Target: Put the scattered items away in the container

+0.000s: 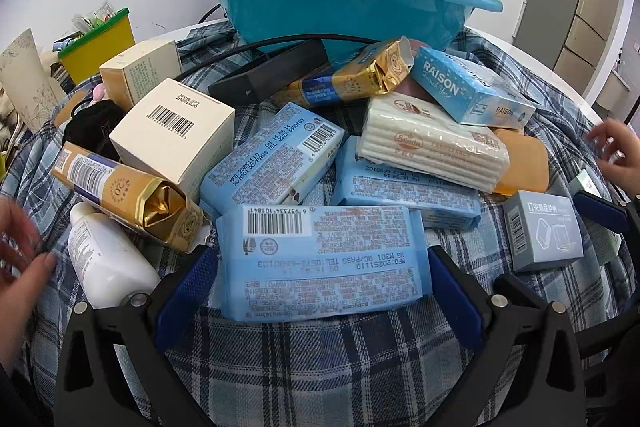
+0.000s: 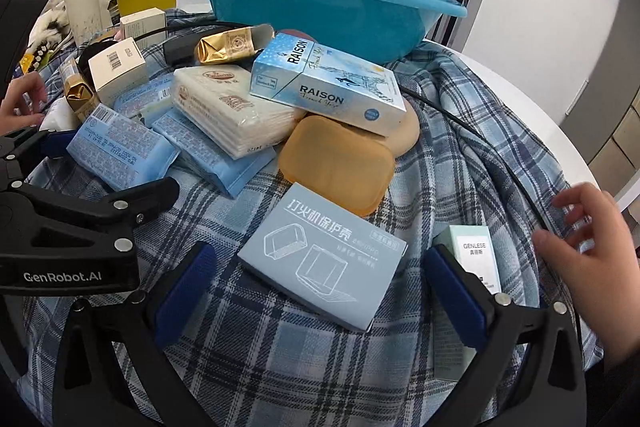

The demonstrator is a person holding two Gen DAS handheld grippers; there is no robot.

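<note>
A teal plastic basin (image 1: pixel 344 3) (image 2: pixel 328 3) stands at the back of the plaid-covered table. Scattered packs lie in front of it. My left gripper (image 1: pixel 320 291) is open, its blue pads on either side of a light blue wet-wipe pack (image 1: pixel 324 259) on the cloth. My right gripper (image 2: pixel 320 291) is open around a grey-blue lighter-case box (image 2: pixel 324 255), also seen in the left wrist view (image 1: pixel 542 231). A RAISON box (image 1: pixel 472 87) (image 2: pixel 328 83) rests on a white wafer pack (image 1: pixel 432 143) (image 2: pixel 232 107). An orange soap case (image 2: pixel 340 163) lies in front of it.
Gold biscuit packs (image 1: pixel 132 195) (image 1: pixel 356 75), cream boxes (image 1: pixel 172 135), a white bottle (image 1: pixel 108 259), more blue wipe packs (image 1: pixel 272 159) and a mint GENLESE box (image 2: pixel 476 255) lie about. A yellow bin (image 1: pixel 100 43) stands back left. A black cable (image 2: pixel 500 155) crosses the cloth.
</note>
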